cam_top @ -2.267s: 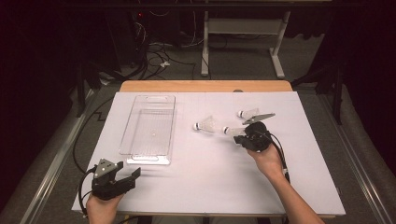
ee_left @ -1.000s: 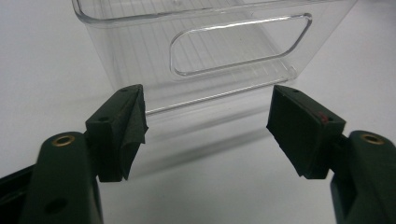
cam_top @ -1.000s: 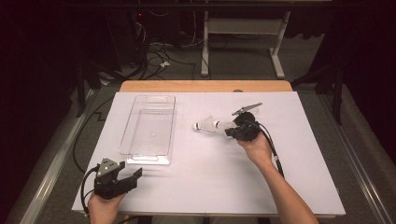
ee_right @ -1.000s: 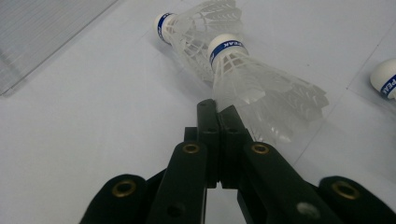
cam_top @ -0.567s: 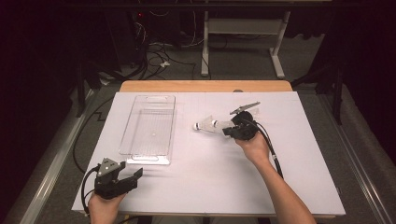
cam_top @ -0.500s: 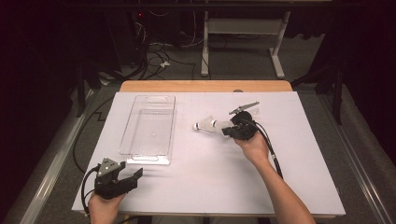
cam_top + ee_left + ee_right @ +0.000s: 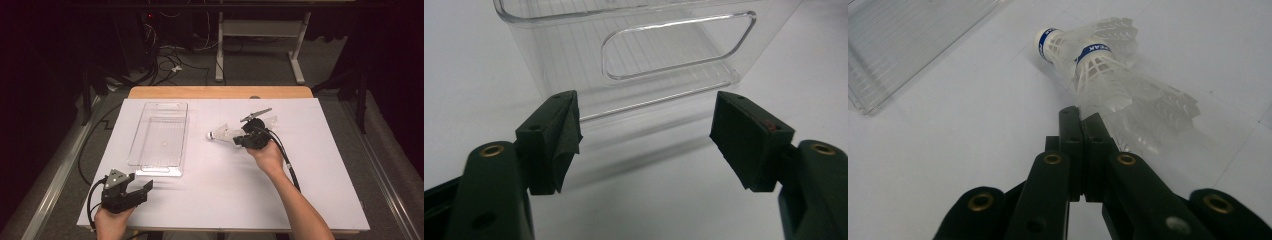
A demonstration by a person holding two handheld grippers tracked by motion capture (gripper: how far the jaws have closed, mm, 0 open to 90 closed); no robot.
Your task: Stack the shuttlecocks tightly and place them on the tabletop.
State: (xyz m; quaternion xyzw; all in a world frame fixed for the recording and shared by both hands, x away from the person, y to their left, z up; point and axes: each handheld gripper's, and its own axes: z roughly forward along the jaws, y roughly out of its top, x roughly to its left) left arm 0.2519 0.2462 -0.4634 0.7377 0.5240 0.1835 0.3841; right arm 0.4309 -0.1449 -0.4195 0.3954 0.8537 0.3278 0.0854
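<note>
Near the table's center, at about 1 o'clock from the middle of the white sheet point(image 7: 220, 200), I have the right gripper point(image 7: 239, 142) with its jaws pressed together, pinching the feather edge of a shuttlecock point(image 7: 1108, 75). It looks like 2 shuttlecocks nested, blue-banded corks pointing toward 9 o'clock in the high view, lying on the sheet. At 9 o'clock from them sits the clear plastic bin point(image 7: 160, 140). Down at 7 o'clock, my left gripper point(image 7: 644, 142) has its jaws standing wide apart with nothing between them, facing the bin's handle cutout.
</note>
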